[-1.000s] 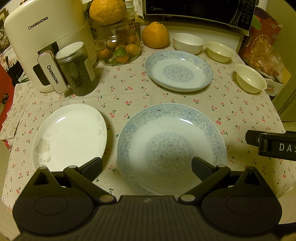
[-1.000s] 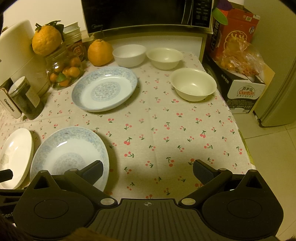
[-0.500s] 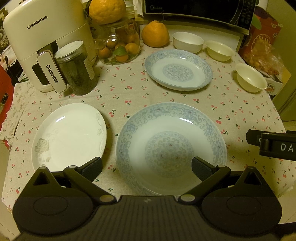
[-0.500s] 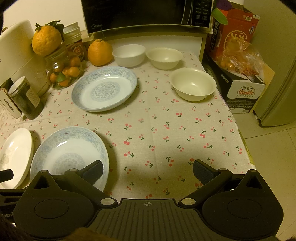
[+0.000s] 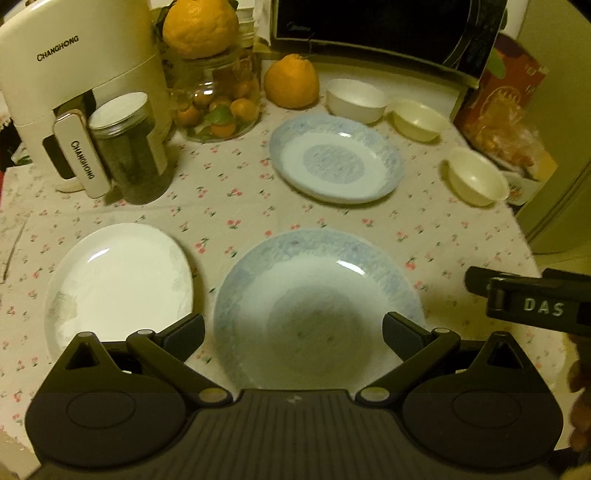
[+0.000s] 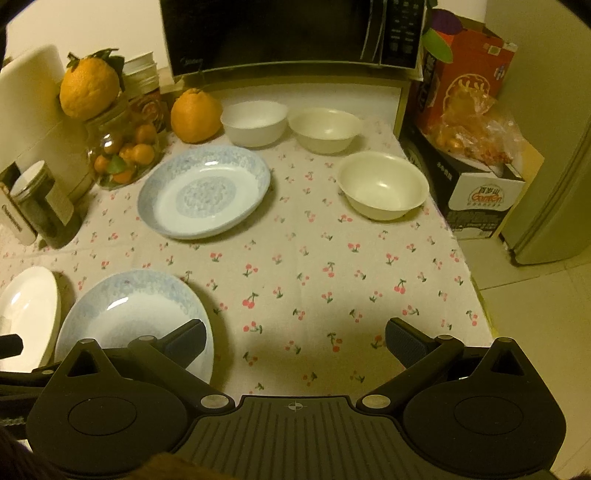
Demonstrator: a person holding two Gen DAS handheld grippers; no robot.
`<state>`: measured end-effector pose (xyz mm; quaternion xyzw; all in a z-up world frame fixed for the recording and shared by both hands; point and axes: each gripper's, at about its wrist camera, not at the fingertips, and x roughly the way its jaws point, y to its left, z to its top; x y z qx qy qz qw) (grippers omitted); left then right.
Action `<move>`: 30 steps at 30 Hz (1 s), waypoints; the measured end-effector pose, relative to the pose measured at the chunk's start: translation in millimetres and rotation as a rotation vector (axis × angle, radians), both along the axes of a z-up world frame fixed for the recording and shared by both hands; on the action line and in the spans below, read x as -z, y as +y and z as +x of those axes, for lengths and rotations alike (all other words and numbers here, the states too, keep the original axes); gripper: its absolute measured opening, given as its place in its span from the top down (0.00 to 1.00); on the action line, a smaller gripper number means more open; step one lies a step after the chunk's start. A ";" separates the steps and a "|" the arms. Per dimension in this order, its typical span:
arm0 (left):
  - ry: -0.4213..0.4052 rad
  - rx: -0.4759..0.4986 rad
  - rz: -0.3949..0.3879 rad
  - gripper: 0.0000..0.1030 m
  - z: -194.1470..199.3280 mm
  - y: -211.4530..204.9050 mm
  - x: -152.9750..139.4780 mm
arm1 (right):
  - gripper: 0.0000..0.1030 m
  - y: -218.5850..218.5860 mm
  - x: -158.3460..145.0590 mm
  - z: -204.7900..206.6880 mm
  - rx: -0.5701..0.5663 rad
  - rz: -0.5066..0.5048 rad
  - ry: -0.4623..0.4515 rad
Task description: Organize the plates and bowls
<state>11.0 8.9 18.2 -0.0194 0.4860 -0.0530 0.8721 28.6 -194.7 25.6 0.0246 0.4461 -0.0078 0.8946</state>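
Note:
A large blue-patterned plate (image 5: 317, 302) lies near the table's front, with a plain white plate (image 5: 118, 284) to its left. A second blue-patterned plate (image 5: 336, 162) lies farther back. Three bowls stand at the back right: a white bowl (image 6: 255, 123), a cream bowl (image 6: 325, 129) and a nearer cream bowl (image 6: 382, 184). My left gripper (image 5: 293, 338) is open and empty, just above the near plate's front part. My right gripper (image 6: 295, 341) is open and empty over bare cloth, right of the near plate (image 6: 136, 317); it also shows in the left wrist view (image 5: 532, 302).
An air fryer (image 5: 74, 92), a dark jar (image 5: 133, 147) and a glass jar of small oranges (image 5: 218, 107) stand at the back left. A large orange (image 6: 195, 114) sits before the microwave (image 6: 291, 33). A box with a bag (image 6: 469, 122) flanks the table's right edge.
Both grippers have shifted slightly forward and both views are a little blurred. The plates and bowls have not moved.

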 end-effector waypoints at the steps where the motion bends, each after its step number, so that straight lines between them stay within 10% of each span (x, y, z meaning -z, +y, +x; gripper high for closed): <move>1: -0.002 0.002 -0.012 0.00 1.2 0.8 -1.0 | 0.00 0.0 -0.7 0.5 0.004 -0.005 -0.007; 30: -0.101 -0.010 0.050 0.03 74.2 -8.6 -23.6 | 0.00 -28.5 -28.4 85.1 0.081 0.193 0.052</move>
